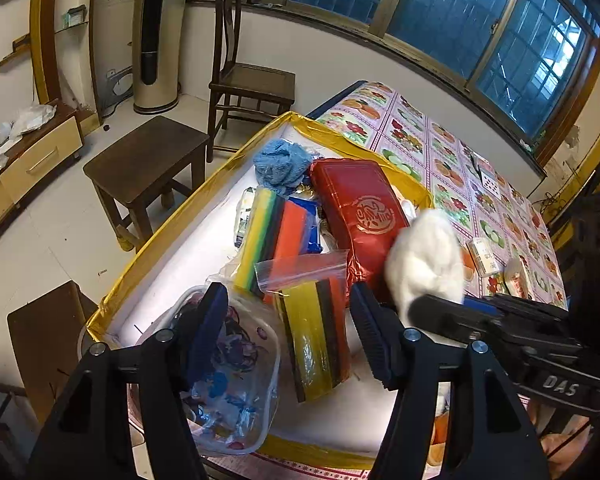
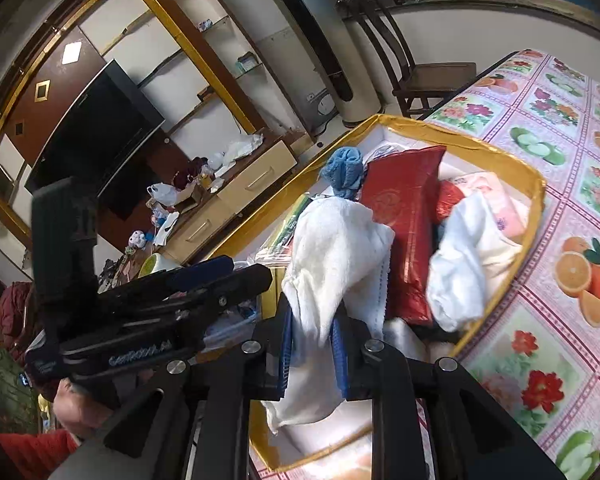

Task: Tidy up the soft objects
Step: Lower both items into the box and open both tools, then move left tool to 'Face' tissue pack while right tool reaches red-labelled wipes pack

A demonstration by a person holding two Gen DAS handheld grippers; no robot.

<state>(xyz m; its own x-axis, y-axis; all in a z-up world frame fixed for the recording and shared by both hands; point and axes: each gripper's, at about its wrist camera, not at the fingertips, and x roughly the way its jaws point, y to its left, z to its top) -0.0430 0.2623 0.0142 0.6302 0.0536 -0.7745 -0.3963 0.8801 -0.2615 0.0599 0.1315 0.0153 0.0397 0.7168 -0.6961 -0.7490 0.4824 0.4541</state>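
A gold-edged white box sits on the table. Inside lie a blue knitted cloth, a red foil pack, striped sponge packs and a clear pouch of small items. My left gripper is open above the pouch and sponges. My right gripper is shut on a white cloth, held over the box. The right gripper enters the left wrist view from the right. Another white cloth lies in the box.
A fruit-and-flower tablecloth covers the table. Small packets lie on it beyond the box. Two dark wooden stools and a chair stand left of the table. A person sits at far left.
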